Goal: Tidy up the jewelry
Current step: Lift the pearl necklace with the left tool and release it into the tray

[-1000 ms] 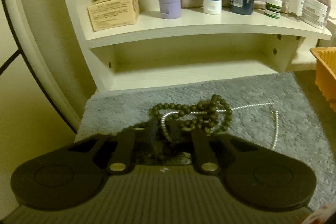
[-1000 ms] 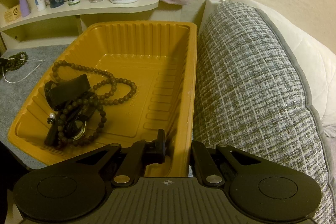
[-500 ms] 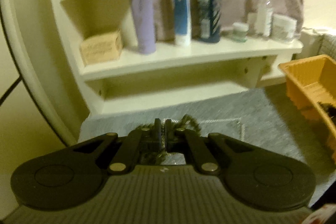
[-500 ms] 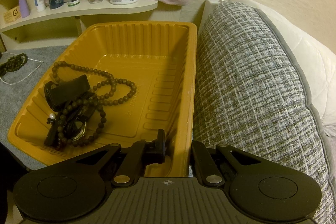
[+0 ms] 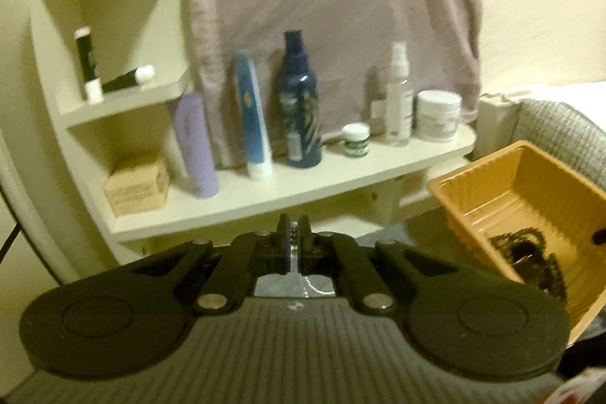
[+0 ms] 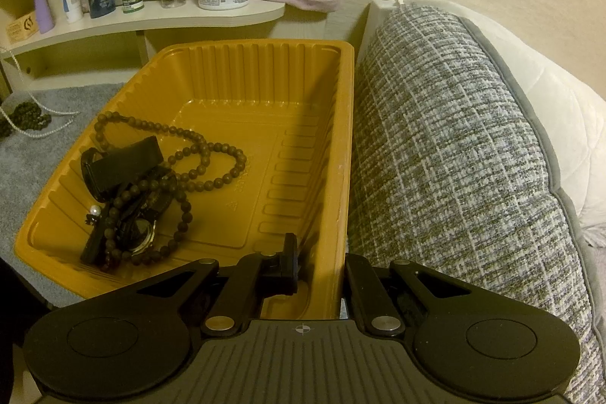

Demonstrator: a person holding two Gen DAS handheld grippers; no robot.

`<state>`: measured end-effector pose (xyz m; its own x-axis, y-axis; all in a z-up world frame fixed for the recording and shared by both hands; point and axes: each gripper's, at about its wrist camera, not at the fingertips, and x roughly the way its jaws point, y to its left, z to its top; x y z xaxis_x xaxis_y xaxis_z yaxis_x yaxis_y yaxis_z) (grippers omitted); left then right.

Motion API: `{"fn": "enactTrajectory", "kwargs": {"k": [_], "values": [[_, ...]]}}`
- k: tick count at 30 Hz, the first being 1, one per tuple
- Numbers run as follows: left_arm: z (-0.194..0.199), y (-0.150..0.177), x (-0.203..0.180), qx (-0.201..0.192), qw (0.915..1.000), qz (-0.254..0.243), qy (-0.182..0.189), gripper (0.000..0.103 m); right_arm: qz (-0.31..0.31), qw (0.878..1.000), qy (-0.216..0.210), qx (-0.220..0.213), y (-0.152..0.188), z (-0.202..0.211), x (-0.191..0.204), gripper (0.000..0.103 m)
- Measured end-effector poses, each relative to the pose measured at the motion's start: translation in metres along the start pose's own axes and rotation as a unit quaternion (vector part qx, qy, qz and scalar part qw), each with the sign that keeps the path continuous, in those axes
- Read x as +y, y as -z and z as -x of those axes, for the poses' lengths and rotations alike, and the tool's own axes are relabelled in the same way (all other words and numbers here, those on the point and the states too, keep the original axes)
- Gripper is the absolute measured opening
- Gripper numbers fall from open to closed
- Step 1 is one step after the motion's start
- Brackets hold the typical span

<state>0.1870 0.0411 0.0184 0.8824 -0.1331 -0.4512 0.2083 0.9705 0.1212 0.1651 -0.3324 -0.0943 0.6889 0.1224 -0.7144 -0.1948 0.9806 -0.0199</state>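
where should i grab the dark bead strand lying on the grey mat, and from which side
Pinch the thickest part of the heaped dark bead strand from straight above, fingers straddling the clump. It lies flat on the grey mat and offers no raised edge. The silver chain seems to cross it, so it may drag along.

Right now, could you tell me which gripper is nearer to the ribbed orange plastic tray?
Right. The right gripper clamps the ribbed orange plastic tray by its near right wall; the left gripper hangs apart, left of it, shut on a silver chain.
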Motion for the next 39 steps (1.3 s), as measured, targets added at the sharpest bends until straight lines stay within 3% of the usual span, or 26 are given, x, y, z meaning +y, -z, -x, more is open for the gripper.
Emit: {"fn": "enactTrajectory", "kwargs": {"k": [18,31,39], "values": [[0.026,-0.062,-0.039,-0.064,0.9942,-0.028,0.082,0.002,-0.002,1.0,0.0,-0.001,0.0,0.002,0.0,0.006],[0.044,-0.107,-0.097,-0.113,0.9764,-0.018,0.184,0.002,-0.003,1.0,0.0,-0.003,0.0,0.002,0.0,0.006],[0.033,-0.103,-0.145,-0.091,0.9665,-0.043,0.236,0.002,-0.008,1.0,-0.001,-0.005,0.0,0.002,0.001,0.006]]}}
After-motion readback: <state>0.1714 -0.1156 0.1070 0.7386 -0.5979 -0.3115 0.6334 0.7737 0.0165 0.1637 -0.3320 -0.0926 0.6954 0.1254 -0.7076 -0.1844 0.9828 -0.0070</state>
